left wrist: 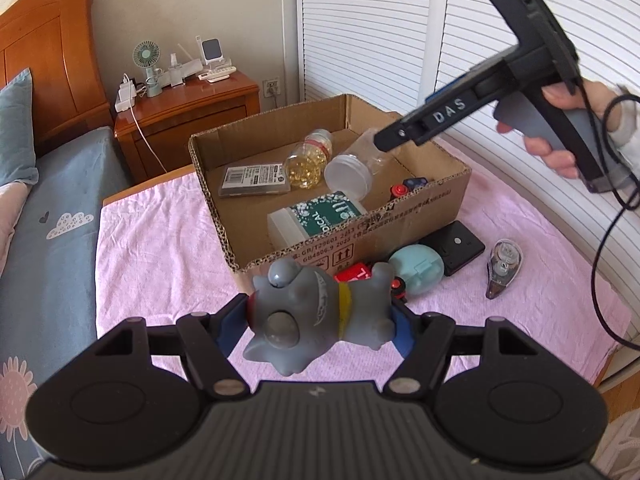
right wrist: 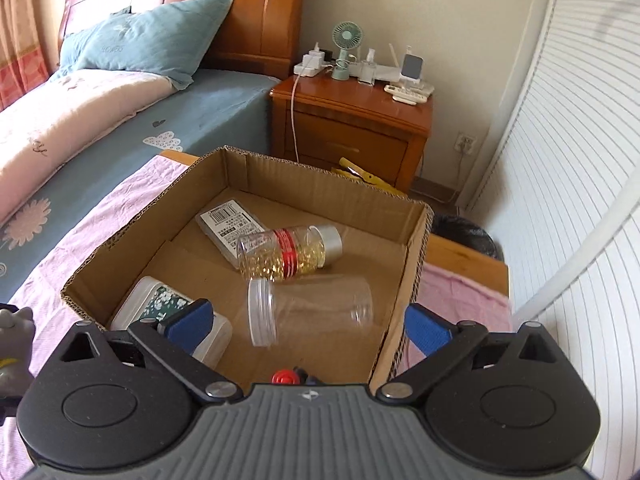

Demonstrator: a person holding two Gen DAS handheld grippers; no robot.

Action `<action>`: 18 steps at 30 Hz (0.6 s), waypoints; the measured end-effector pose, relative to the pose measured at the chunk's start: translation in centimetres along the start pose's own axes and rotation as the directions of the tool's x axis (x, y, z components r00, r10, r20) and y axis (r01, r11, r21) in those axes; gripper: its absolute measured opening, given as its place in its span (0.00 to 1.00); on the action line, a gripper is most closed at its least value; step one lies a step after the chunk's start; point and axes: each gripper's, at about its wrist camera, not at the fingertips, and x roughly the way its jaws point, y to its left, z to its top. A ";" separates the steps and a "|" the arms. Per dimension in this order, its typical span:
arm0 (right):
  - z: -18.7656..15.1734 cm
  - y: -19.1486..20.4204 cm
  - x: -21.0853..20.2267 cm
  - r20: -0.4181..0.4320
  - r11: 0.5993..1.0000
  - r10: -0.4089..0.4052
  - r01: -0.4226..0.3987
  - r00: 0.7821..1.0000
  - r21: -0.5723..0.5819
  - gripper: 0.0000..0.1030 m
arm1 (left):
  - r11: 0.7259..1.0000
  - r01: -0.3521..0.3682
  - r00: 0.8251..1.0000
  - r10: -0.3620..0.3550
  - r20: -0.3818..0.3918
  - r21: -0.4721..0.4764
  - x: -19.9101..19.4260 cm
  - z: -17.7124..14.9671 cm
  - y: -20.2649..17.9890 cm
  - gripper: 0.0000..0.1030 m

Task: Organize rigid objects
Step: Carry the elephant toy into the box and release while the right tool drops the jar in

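Observation:
My left gripper (left wrist: 318, 322) is shut on a grey rubber toy (left wrist: 316, 314) with a yellow band, held above the pink cloth in front of the cardboard box (left wrist: 420, 204). My right gripper (right wrist: 308, 322) is open and empty above the box (right wrist: 416, 264); it also shows in the left wrist view (left wrist: 384, 140) over the box's far right. In the box lie a clear empty jar (right wrist: 312, 312), a bottle of yellow capsules (right wrist: 288, 252), a white container with a green label (right wrist: 160, 308), a flat grey pack (right wrist: 232, 228) and a small red-capped item (right wrist: 286, 377).
On the pink cloth (left wrist: 160, 264) in front of the box lie a teal egg-shaped case (left wrist: 418, 270), a black device (left wrist: 456, 246), a correction tape (left wrist: 502, 266) and a red item (left wrist: 354, 273). A bed (right wrist: 100, 128) and wooden nightstand (right wrist: 352, 128) stand beyond.

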 end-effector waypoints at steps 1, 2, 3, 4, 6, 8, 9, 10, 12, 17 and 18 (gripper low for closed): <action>-0.3 0.1 -0.5 -0.006 1.000 -0.001 0.001 1.000 0.014 1.00 | 1.000 -0.002 1.000 0.002 0.004 -0.001 0.0 0.1 0.0 0.69; -0.5 0.1 -0.9 -0.015 1.000 -0.008 0.008 1.000 0.027 1.00 | 1.000 -0.003 1.000 0.003 0.006 -0.003 -0.1 0.3 0.0 0.69; -0.9 0.3 -1.3 -0.027 0.999 -0.014 0.016 1.000 0.039 1.00 | 1.000 -0.003 1.000 0.003 0.009 -0.003 -0.1 0.5 0.0 0.69; -1.2 0.5 -1.8 -0.038 0.999 -0.020 0.022 0.999 0.049 1.00 | 1.000 -0.003 1.000 0.003 0.011 -0.003 -0.1 0.7 0.0 0.69; -2.2 1.0 -2.6 -0.052 0.997 -0.040 0.043 0.998 0.058 1.00 | 1.000 -0.006 1.000 0.006 0.011 -0.001 0.0 1.1 0.0 0.69; -3.3 1.6 -3.5 -0.053 0.995 -0.067 0.070 0.996 0.064 1.00 | 1.000 -0.007 1.000 0.007 0.009 0.004 0.2 1.7 -0.1 0.69; -3.9 1.9 -3.9 -0.052 0.994 -0.083 0.087 0.995 0.070 1.00 | 1.000 -0.010 1.000 0.010 0.008 0.007 0.4 1.9 -0.1 0.69; -4.5 2.1 -4.2 -0.054 0.992 -0.100 0.104 0.993 0.078 1.00 | 1.000 -0.014 1.000 0.014 0.006 0.011 0.5 2.3 -0.1 0.69; -5.7 2.5 -4.7 -0.057 0.987 -0.115 0.121 0.992 0.105 1.00 | 0.999 -0.026 1.000 0.026 0.007 0.020 0.8 2.9 -0.1 0.69; -8.1 2.6 -5.1 -0.064 0.979 -0.093 0.103 0.994 0.177 1.00 | 0.999 -0.043 0.999 0.044 -0.013 0.020 2.5 5.0 0.1 0.69; -8.4 2.5 -5.2 -0.066 0.977 -0.087 0.098 0.994 0.190 1.00 | 0.999 -0.049 0.999 0.050 -0.018 0.018 2.9 5.4 0.2 0.69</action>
